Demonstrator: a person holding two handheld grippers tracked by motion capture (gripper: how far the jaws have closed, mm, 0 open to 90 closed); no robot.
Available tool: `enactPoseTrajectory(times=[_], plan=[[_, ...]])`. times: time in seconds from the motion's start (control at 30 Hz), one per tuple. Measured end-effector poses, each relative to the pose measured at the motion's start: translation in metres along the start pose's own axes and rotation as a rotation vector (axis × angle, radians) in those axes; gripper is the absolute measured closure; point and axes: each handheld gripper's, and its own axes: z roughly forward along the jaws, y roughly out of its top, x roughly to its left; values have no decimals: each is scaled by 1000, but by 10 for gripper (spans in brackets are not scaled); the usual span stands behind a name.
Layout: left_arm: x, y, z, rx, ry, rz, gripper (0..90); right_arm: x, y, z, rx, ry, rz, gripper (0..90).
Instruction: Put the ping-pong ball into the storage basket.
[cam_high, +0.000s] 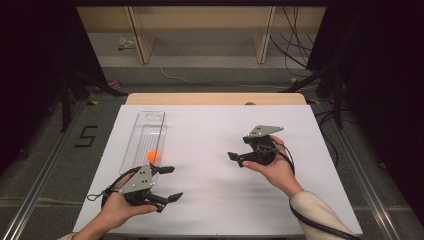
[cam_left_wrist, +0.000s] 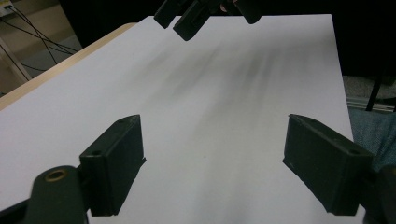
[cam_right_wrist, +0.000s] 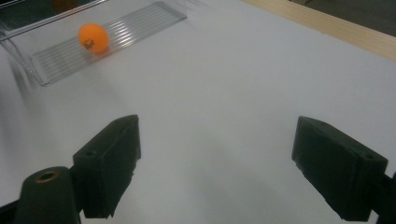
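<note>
Just beyond left hand-held gripper (cam_high: 167, 183), jaws spread wide and empty: orange ball (cam_high: 153, 155) inside clear tray (cam_high: 146, 131). Well apart on white desk (cam_high: 210, 200), right hand-held gripper (cam_high: 235, 159), likewise wide open, gripping nothing.

ball (cam_high: 153, 155) in tray (cam_high: 148, 125), tray on table's (cam_high: 215, 98) left side

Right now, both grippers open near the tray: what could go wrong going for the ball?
1. The orange ball sits loose on the ribbed floor of the clear tray; a nudge would likely send it rolling along the ribs.
2. The left gripper is close to the tray's near end and could knock the light tray sideways.
3. The right gripper faces the left one; both reaching in could collide.
</note>
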Motion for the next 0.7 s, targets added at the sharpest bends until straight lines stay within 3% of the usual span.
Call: enactPoseTrajectory(times=[0.7], plan=[[0,0,0,-7,7,-2,194,-6,-22,-33,-24,-20,28,164]])
